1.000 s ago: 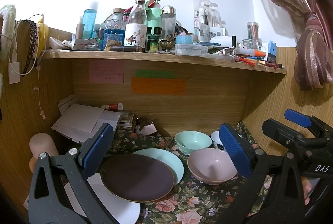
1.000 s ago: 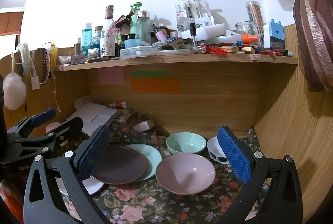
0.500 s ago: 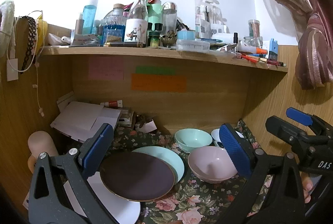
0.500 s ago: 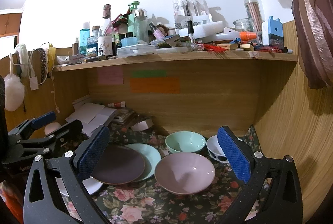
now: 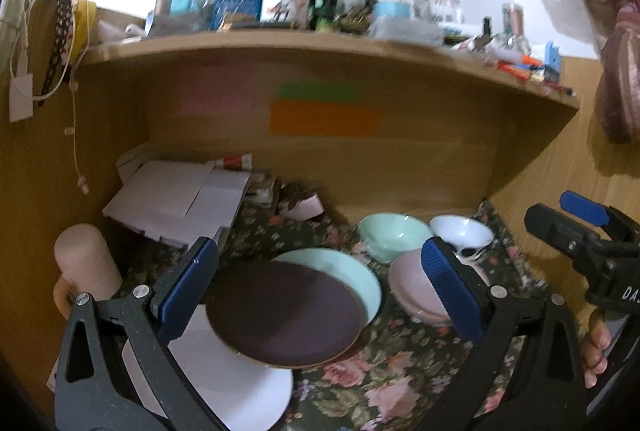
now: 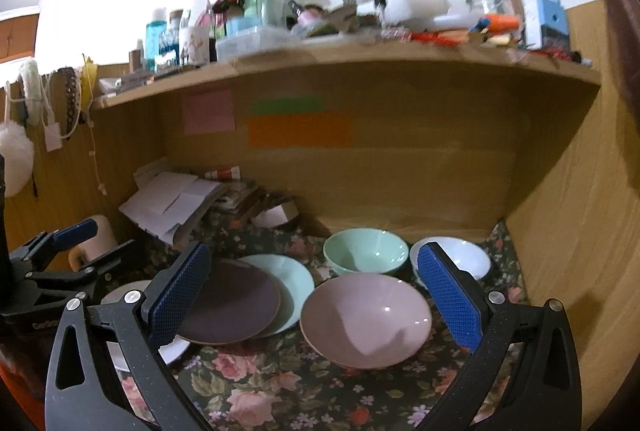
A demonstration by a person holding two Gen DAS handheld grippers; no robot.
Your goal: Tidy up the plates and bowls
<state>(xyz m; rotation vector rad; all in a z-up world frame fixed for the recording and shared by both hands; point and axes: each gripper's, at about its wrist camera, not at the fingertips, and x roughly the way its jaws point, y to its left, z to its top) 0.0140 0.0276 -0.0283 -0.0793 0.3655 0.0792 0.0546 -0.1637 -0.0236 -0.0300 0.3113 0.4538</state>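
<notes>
Approach step: our left gripper [image 5: 320,283] and right gripper [image 6: 314,291] both gape empty; next we close on the pink bowl [image 6: 366,319] rim.

Black speckled plastic left gripper [image 5: 320,285] and right gripper [image 6: 314,289], blue textured fingers [image 6: 450,295] (diamond pattern), silver screws

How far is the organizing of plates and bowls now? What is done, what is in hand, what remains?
Done: nothing clearly. The dark brown plate overlaps the mint plate and the white plate, loosely. In hand: nothing; the left claw and the right claw are both open over the dishes. Left: the pink bowl, mint bowl and white bowl stand apart, unstacked.
</notes>
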